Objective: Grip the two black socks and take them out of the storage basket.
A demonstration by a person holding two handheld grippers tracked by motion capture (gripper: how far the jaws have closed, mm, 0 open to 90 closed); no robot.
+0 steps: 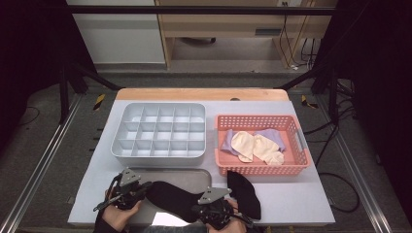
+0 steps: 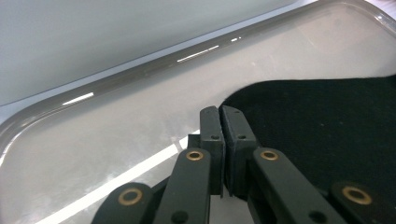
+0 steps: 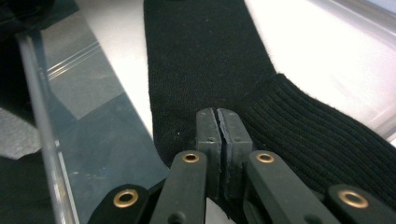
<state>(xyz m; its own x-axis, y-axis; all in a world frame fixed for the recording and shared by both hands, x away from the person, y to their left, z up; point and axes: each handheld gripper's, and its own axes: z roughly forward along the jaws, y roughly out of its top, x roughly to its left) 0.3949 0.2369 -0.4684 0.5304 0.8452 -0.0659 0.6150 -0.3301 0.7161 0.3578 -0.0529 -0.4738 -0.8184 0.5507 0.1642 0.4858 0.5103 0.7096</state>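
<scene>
A black sock (image 1: 170, 196) lies lengthwise on a shallow grey tray (image 1: 194, 175) at the table's front edge. My left gripper (image 1: 143, 189) is at the sock's left end. In the left gripper view its jaws (image 2: 221, 109) are pressed together on the rounded edge of the sock (image 2: 317, 126), just above the tray floor (image 2: 116, 140). My right gripper (image 1: 194, 208) is at the sock's right end. In the right gripper view it (image 3: 218, 112) is shut on the fabric where the ribbed cuff of the sock (image 3: 205, 56) begins.
A second black sock (image 1: 245, 194) lies on the table right of the tray. Behind stand a grey divided organizer box (image 1: 160, 131) and a pink basket (image 1: 262, 170) holding cream socks (image 1: 255, 145) and lavender socks (image 1: 274, 136).
</scene>
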